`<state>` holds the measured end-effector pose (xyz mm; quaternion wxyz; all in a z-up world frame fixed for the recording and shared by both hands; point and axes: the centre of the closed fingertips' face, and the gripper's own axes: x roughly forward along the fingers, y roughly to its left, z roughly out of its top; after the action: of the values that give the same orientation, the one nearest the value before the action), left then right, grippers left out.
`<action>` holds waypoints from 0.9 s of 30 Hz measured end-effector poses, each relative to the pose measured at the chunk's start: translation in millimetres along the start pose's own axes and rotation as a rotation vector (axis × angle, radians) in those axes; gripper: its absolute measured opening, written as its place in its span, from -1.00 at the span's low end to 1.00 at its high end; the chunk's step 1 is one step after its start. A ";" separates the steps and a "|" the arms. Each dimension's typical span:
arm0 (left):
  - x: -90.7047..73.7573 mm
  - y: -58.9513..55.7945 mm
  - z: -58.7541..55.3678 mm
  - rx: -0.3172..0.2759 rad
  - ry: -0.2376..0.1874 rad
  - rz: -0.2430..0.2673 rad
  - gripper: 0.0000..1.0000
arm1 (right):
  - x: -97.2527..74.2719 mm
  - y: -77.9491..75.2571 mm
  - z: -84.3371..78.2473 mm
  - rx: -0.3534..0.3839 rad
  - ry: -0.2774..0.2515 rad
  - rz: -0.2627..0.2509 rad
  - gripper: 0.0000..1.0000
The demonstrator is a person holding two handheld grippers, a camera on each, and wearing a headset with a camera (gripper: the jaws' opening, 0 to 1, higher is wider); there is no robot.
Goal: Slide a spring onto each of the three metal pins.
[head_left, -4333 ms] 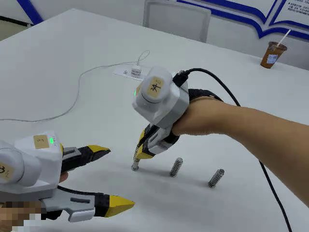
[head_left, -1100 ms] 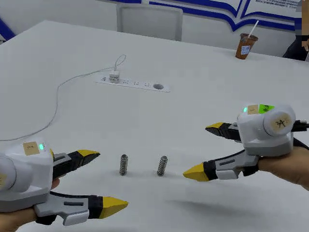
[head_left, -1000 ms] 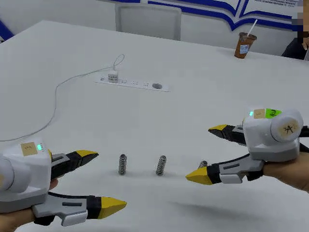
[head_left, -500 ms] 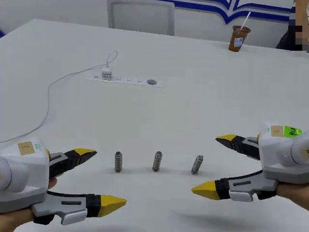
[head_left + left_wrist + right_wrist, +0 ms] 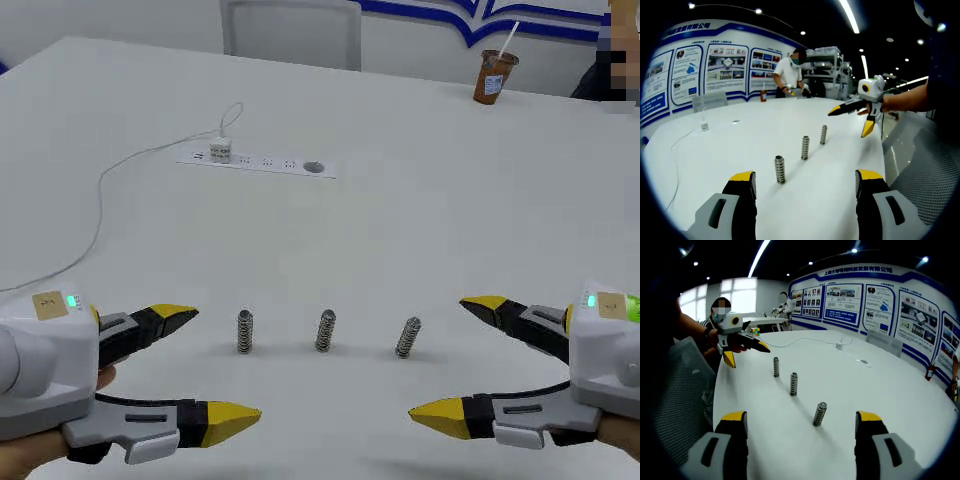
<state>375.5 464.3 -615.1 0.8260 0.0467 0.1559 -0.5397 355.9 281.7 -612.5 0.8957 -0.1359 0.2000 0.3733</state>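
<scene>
White tabletop [image 5: 400, 230] runs under my headset feed, and near its front edge three springs stand upright in a row, well apart from one another: the left spring [image 5: 245, 331], the middle spring [image 5: 326, 330] and the right spring [image 5: 407, 337]. I cannot make out the pins inside the coils. My left hand-held gripper [image 5: 222, 363] hovers near the left end of the row with its jaws spread wide and nothing between them, yellow tips pointing toward the springs. My right hand-held gripper [image 5: 441, 356] mirrors it near the right end, jaws likewise apart and empty. Neither touches a spring. In each gripper view the row runs away toward the opposite gripper. Farther back lies a white power strip [image 5: 257, 161] with a plug in it and a cable [image 5: 100, 195] curving off to the left. A drink cup [image 5: 491, 78] with a straw stands at the far edge, and a chair [image 5: 290, 30] sits behind the tabletop.
</scene>
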 end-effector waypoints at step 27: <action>-3.5 -1.5 -4.4 -0.015 -0.007 0.013 0.67 | -10.1 2.0 -6.2 0.052 -0.026 -0.033 0.82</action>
<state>371.8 467.8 -618.1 0.8302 0.0397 0.1569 -0.5334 346.4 274.4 -613.6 0.9074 -0.1112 0.1958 0.3549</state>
